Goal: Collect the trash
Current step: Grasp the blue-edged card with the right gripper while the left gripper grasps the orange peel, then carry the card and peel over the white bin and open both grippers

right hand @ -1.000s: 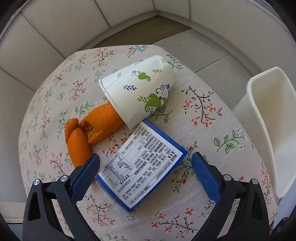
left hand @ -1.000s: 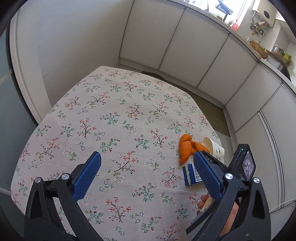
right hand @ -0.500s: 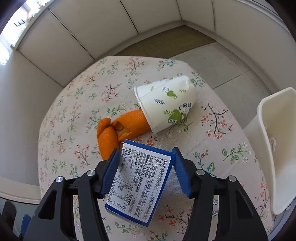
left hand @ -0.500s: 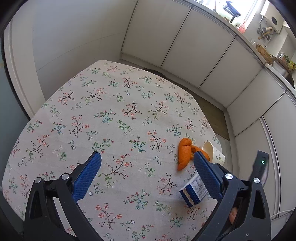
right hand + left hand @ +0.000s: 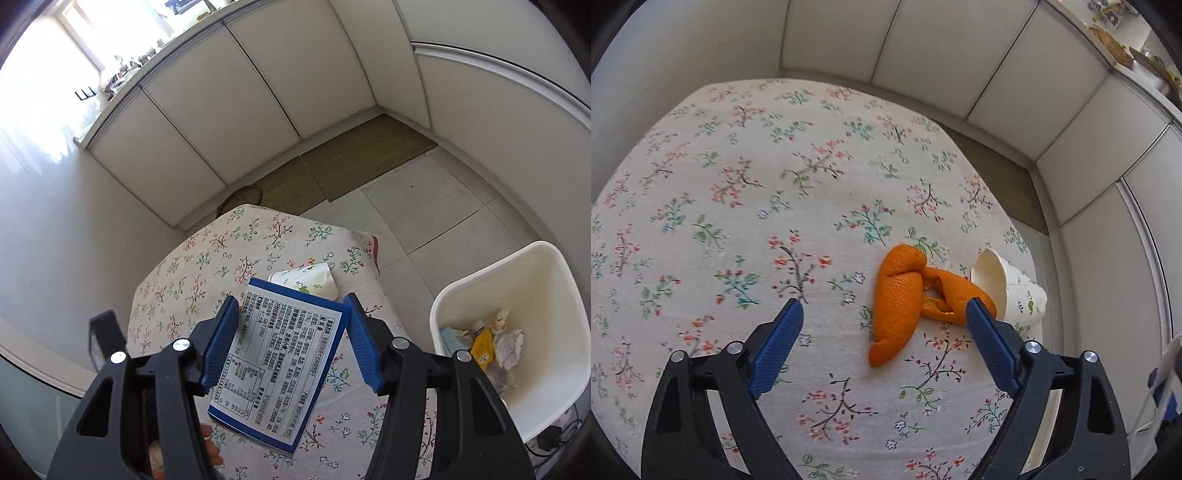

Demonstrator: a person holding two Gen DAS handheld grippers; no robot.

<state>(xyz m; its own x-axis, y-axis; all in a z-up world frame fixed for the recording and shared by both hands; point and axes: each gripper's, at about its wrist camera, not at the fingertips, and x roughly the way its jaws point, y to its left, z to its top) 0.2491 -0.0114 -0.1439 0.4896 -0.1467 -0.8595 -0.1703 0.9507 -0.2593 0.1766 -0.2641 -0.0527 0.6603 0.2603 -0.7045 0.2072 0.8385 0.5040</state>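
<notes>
Cup (image 5: 308, 281) lies beyond carton (image 5: 277, 363) clamped in right claw (image 5: 291, 308).

The curled orange peel (image 5: 899, 302) lay on the floral-clothed desk (image 5: 738, 221), touching the tipped paper cup (image 5: 1008, 288) on its right; the white plastic bin (image 5: 517, 332) stood right of the desk.

between the blue pads (image 5: 777, 341) lay orange peel (image 5: 899, 304) on a cream tablecloth (image 5: 738, 206) with floral print; the box (image 5: 280, 363) was blue-edged white.

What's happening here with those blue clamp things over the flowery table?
Someone is clearing rubbish. The right hand-held gripper is clamped on a blue-edged packet, lifted above the table, with a white bin off to its right. The left hand-held gripper hangs open over orange peel lying beside a tipped paper cup.
</notes>
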